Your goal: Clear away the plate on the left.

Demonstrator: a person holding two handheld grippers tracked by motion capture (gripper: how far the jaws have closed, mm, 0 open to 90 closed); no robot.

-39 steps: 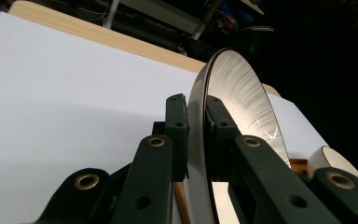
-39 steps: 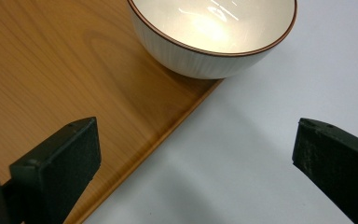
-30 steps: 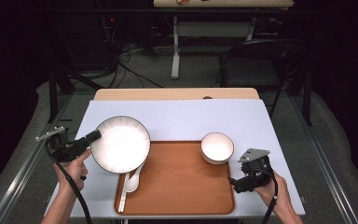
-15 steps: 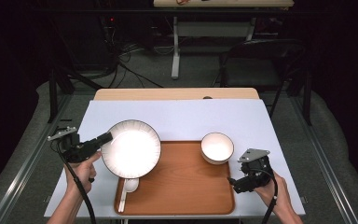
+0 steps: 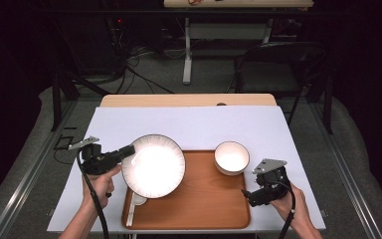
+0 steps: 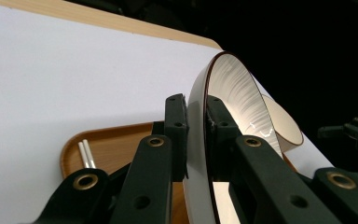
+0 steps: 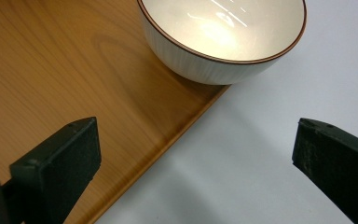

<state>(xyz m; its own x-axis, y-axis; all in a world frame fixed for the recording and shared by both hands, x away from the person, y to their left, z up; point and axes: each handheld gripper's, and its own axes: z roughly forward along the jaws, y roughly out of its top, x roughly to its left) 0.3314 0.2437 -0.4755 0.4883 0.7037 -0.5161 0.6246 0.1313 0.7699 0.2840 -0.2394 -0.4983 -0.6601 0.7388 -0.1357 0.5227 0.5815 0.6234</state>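
The left gripper (image 5: 129,150) is seen at the lower left of the high view, held by a hand (image 5: 99,185) whose forearm enters from the bottom edge; its jaws are pointed rightward and are clamped tight. The right gripper (image 5: 245,194) is seen at the lower right, gripped by the other hand (image 5: 291,206), with its jaws pointed left and spread wide apart on nothing.

One plate (image 5: 153,166); one bowl (image 5: 232,157); one wooden tray (image 5: 204,199); one spoon (image 5: 134,206); two grippers.
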